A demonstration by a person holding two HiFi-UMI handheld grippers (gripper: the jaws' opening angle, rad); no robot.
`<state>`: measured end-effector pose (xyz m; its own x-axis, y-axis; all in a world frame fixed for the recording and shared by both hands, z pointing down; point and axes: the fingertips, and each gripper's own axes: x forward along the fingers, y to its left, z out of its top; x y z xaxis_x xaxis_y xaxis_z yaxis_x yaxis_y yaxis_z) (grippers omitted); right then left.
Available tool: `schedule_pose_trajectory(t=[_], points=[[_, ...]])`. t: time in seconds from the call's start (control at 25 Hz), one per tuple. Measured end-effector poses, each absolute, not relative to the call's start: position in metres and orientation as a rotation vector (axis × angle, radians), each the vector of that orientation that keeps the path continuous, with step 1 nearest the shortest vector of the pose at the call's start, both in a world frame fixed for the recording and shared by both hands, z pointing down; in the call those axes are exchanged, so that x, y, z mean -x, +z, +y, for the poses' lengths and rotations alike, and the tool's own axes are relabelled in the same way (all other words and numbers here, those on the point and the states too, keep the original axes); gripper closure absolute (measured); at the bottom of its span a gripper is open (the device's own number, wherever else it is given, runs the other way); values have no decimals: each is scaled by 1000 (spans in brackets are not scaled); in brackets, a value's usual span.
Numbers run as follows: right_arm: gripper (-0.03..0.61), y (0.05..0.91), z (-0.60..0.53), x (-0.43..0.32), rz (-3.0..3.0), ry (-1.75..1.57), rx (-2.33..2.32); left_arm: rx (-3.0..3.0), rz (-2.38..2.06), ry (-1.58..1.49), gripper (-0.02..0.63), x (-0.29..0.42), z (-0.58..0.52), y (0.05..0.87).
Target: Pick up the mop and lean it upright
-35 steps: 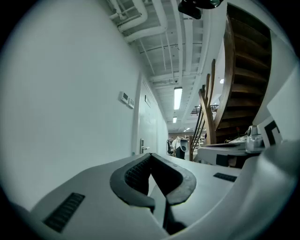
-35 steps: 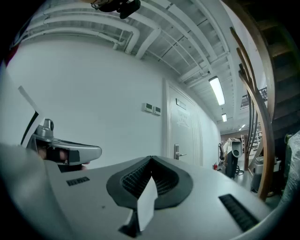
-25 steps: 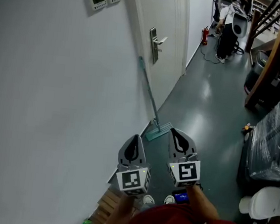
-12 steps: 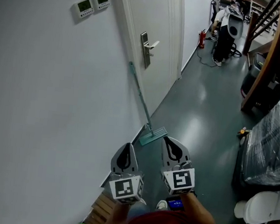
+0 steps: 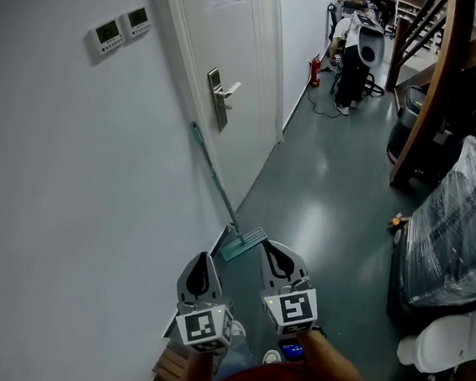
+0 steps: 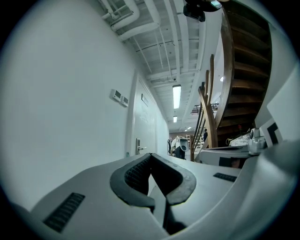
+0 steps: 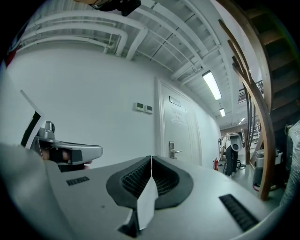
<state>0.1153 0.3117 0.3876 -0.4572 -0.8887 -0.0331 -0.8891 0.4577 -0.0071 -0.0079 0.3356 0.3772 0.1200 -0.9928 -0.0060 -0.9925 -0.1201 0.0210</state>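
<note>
The mop leans upright against the white wall left of the door: its teal handle (image 5: 214,177) slants down to the flat teal head (image 5: 243,243) on the floor. My left gripper (image 5: 204,260) (image 6: 150,155) and right gripper (image 5: 271,248) (image 7: 151,158) hover side by side just short of the mop head. Both are shut with nothing between the jaws. The right one's tip is close beside the mop head and apart from it.
A white door with a metal handle (image 5: 223,95) stands behind the mop, and two wall controllers (image 5: 120,29) sit to its left. A plastic-wrapped bulk (image 5: 458,225) and wooden stair beams (image 5: 426,87) line the right side. Slatted wood (image 5: 175,372) lies by my feet.
The whole view has swung, so the mop, the door and both grippers sit lower and further left in the picture. The mop stays leaning on the wall and both grippers stay shut.
</note>
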Motion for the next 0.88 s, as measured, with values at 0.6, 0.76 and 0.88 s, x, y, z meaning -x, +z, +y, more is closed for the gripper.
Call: schedule_pose_trajectory(t=[0.6, 0.76, 0.88], points=[[558, 387, 202, -43, 2635, 46, 1688, -2430, -1989, -36, 601, 72, 221, 380], [558, 383, 171, -18, 2632, 59, 1705, -2449, -1968, -51, 601, 95, 191, 376], [558, 384, 151, 3, 2634, 62, 1697, -2456, -1950, -51, 601, 112, 172, 376]])
